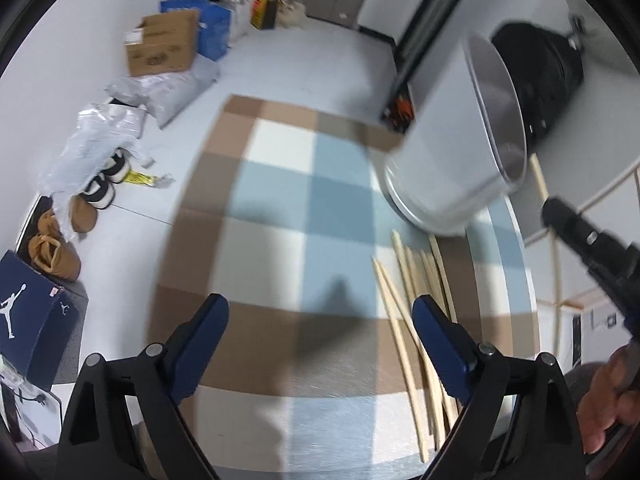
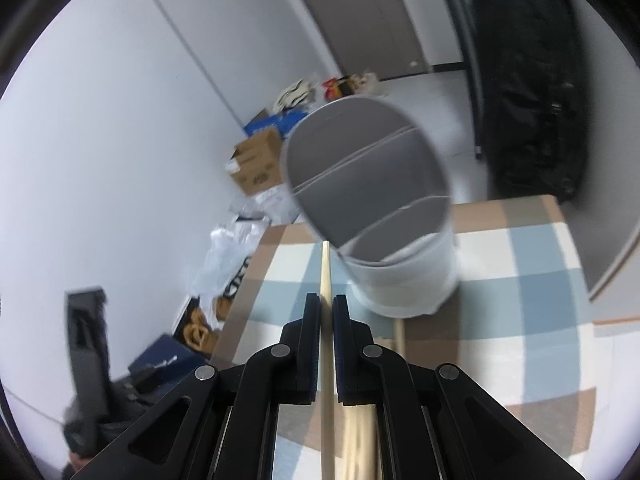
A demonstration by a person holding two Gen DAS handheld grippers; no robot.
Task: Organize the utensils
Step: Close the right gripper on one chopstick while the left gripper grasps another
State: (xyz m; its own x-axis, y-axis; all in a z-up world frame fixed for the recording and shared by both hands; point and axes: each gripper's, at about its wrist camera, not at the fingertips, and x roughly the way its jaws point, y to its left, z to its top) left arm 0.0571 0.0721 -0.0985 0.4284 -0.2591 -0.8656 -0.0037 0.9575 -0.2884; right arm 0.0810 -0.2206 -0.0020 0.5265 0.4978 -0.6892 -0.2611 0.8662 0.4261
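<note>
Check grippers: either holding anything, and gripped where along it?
The right gripper is shut on one chopstick, pinched partway along its shaft, with its tip reaching toward the white holder. The left gripper is open and holds nothing.

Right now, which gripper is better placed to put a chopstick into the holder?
The right gripper: it is shut on a chopstick that points toward the open holder. The left gripper is open and holds nothing; the other chopsticks lie beside it.
</note>
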